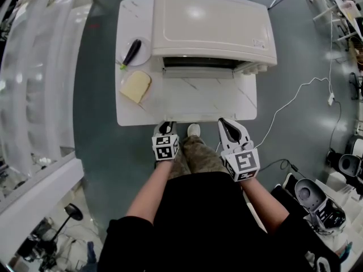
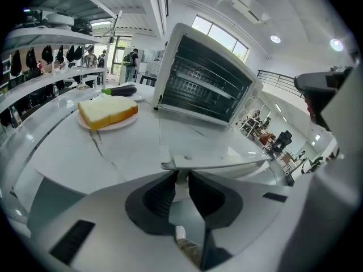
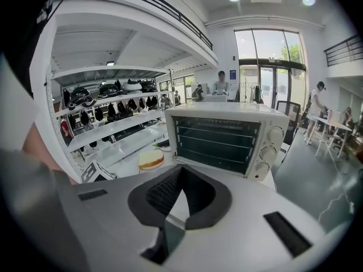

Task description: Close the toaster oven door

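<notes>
On the white counter (image 1: 131,117), head view: toaster oven (image 1: 210,24) at the back, its door (image 1: 198,92) dropped flat toward the person. Bread slice (image 1: 136,85) and eggplant (image 1: 132,51) sit on separate plates left of the oven. Left tool (image 1: 166,125) is at the door's front edge. Right tool (image 1: 225,124) is just beside it at the counter's front edge, not touching the door.

Left gripper view: jaws drawn nearly together on a thin white post under the door handle (image 2: 215,162), which crosses just above the tips. Oven cavity and racks are exposed behind.

Right gripper view: jaws meet at the tips, nothing held. Tool is aimed at the open oven front, knobs at the right, bread to the left.
</notes>
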Tool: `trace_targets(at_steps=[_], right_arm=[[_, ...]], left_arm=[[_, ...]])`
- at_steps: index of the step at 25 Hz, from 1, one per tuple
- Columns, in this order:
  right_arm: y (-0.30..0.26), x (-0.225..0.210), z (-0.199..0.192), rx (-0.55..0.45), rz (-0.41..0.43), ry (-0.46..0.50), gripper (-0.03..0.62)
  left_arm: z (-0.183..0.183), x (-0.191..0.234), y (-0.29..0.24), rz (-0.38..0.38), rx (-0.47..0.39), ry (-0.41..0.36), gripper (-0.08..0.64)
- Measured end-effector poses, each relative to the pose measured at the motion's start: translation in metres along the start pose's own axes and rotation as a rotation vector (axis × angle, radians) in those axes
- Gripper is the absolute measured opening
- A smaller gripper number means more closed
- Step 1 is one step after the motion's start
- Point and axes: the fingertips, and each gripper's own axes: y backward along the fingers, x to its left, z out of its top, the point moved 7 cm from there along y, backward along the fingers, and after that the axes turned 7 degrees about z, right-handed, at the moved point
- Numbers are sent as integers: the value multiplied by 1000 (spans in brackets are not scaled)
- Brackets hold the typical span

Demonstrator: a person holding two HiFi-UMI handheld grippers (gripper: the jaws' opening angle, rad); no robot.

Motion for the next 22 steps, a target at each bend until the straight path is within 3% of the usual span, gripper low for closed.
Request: trace_targets(at_steps=[10,16,22], right_arm=[[9,7,14,-51,-15,-21,21],[17,8,22,-75,-28,-7,21],[30,12,25,-88,-43,-14,21]], left_arm=[[10,-4,13,1,18,-8,86],[18,-5,19,-7,55,-98,83],[27,-8,30,-14,56,-72,83]])
